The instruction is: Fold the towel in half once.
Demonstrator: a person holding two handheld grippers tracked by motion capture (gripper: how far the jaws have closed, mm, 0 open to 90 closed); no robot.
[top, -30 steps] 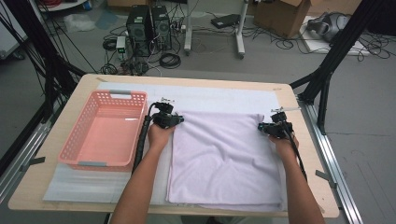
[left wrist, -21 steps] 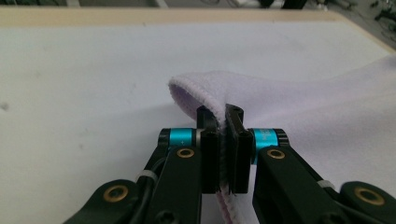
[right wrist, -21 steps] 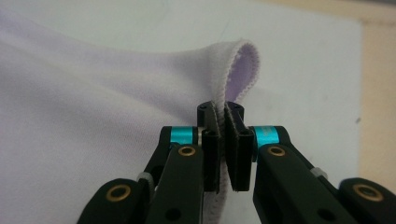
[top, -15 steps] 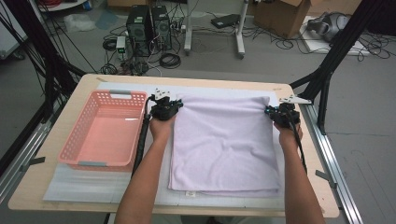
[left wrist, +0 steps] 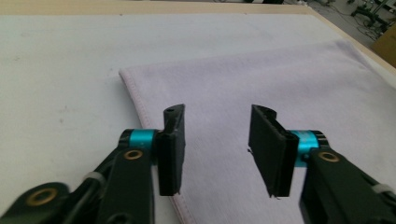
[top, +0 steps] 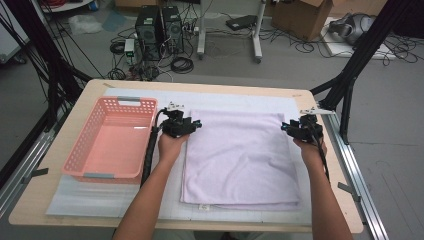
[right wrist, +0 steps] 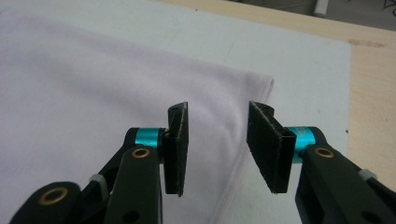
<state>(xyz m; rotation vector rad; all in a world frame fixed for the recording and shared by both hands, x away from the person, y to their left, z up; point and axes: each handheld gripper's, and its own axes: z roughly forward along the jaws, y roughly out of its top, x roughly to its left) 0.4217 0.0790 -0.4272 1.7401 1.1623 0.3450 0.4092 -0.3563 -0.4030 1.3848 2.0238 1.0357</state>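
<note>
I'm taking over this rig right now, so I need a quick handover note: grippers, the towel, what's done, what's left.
Left gripper: jaws have just been opening, nothing between them, above the towel's far left corner.
Right gripper: the same, above the far right corner.
Towel: lies flat on the white mat, both far corners let go.
Pink basket: beside it, holding nothing.
Done: towel spread out.
Left: probably folding it, then the basket.

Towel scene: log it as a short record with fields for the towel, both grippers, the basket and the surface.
towel: pale lilac towel, spread flat on the white mat
left gripper: jaws just opened, nothing between them, above the towel's far left corner
right gripper: jaws just opened, nothing between them, above the far right corner
basket: pink basket, left of the towel, nothing inside
surface: wooden table
</note>
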